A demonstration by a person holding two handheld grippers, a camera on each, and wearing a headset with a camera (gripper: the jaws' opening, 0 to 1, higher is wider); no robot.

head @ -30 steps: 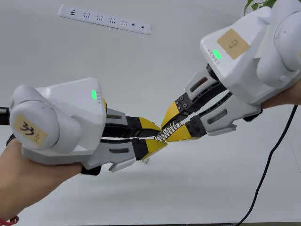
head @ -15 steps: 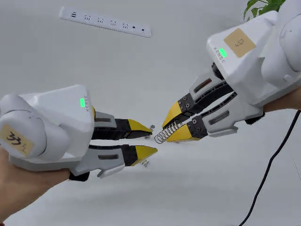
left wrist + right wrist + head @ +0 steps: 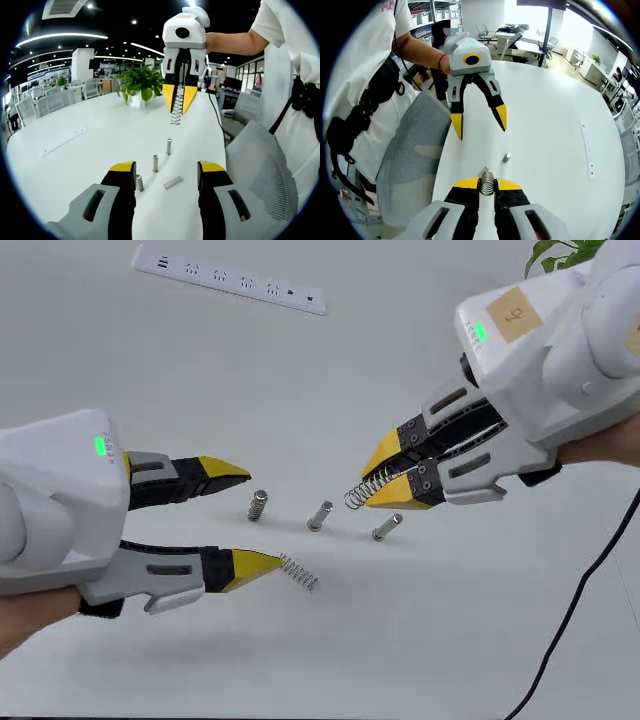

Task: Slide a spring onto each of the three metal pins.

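Head view: right gripper (image 3: 372, 490) pinches a spring (image 3: 355, 497), likely light and squashy, best held gently at its rear; left gripper (image 3: 264, 517) gapes wide, empty

Pins (image 3: 319, 515) are shiny bare metal; each spring (image 3: 298, 572) is bright wire. Bench (image 3: 200, 370): smooth matt white. Left tool (image 3: 262, 517) and right tool (image 3: 366, 492) have glossy white plastic shells.
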